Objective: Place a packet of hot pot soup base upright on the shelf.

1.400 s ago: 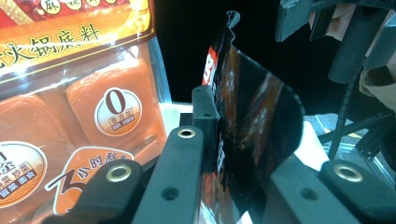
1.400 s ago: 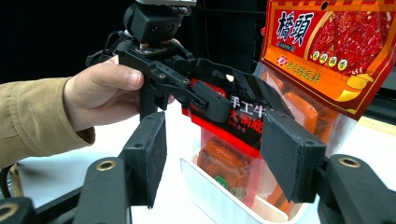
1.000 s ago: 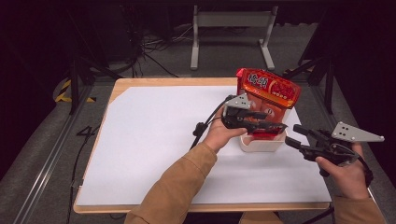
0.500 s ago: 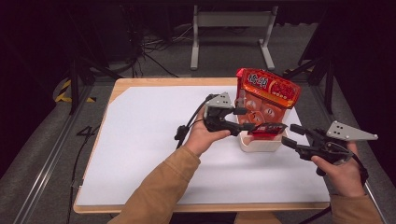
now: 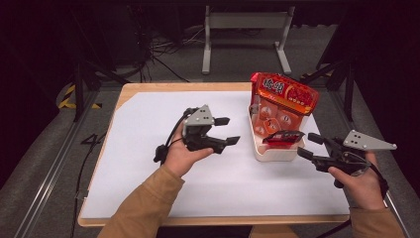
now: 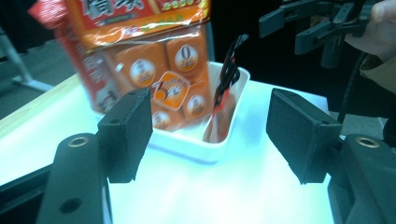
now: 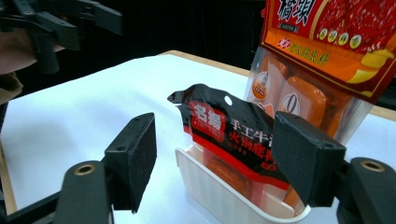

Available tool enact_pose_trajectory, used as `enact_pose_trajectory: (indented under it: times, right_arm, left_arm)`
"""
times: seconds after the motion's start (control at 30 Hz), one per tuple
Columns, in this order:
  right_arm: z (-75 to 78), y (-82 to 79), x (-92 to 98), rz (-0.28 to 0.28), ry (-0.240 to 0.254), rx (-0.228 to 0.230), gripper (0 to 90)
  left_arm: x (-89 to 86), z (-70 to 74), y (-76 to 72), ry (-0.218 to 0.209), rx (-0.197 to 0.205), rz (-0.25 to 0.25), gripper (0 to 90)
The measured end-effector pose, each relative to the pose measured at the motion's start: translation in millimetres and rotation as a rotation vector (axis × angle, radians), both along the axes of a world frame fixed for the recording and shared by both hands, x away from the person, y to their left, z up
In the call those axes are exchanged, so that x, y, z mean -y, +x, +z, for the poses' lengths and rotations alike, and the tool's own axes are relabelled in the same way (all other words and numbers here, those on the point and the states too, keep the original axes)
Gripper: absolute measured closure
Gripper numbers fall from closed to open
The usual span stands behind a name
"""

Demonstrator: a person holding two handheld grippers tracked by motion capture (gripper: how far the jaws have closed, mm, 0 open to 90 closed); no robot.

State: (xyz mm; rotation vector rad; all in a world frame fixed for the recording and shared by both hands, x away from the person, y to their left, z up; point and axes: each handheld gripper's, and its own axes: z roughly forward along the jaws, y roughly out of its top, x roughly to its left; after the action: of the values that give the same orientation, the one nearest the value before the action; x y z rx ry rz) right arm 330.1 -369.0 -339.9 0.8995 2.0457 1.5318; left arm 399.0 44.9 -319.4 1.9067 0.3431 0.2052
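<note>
So both packets already stand in the white plastic tray (image 5: 270,151), and it looks like the packing job is almost done. What may be left is only to pull the hands away, or to set the packets straighter.

On the left, the left gripper (image 5: 224,131) sits in the person's hand over the white sheet on the bench (image 5: 148,148). Its jaws have just been opening and now stand wide apart, with nothing between them. The tray is off to its right, not touching it. In the left gripper view the tray lies ahead of the jaws, between the two black pads but farther off.

In the middle, the big red and orange snack bag (image 5: 282,101) stands tall at the back of the tray. The small black and red sauce packet (image 5: 283,138) leans at the front of the tray, just beside the big bag.

On the right, the right gripper (image 5: 311,146) points at the tray from close by. Its jaws have just been opening too and are wide, holding nothing. In the right gripper view the small packet (image 7: 229,135) sits just in front of the jaws, near the right pad.
</note>
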Motion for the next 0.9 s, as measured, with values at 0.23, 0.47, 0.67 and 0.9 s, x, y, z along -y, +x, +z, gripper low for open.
enact_pose_trajectory:
  times: [0.23,0.47,0.67,0.9]
  right_arm:
    - [-12.4,0.6,-2.4,-0.004,-0.015,-0.021,30.9]
    - [-19.5,0.4,-3.6,-0.012,-0.034,-0.027,30.1]
    - [-25.9,0.2,-1.7,-0.017,-0.041,-0.036,30.1]
    - [-33.2,1.1,-2.3,-0.016,-0.047,-0.052,30.0]
  left_arm:
    - [-40.1,-8.0,-14.7,-0.006,-0.011,0.069,30.6]
    - [-67.3,-21.4,-23.8,0.007,-0.032,0.113,30.1]
    - [-85.0,-32.6,-30.0,0.010,-0.041,0.154,29.3]
    - [-97.2,-47.3,-32.1,0.027,-0.052,0.191,28.4]
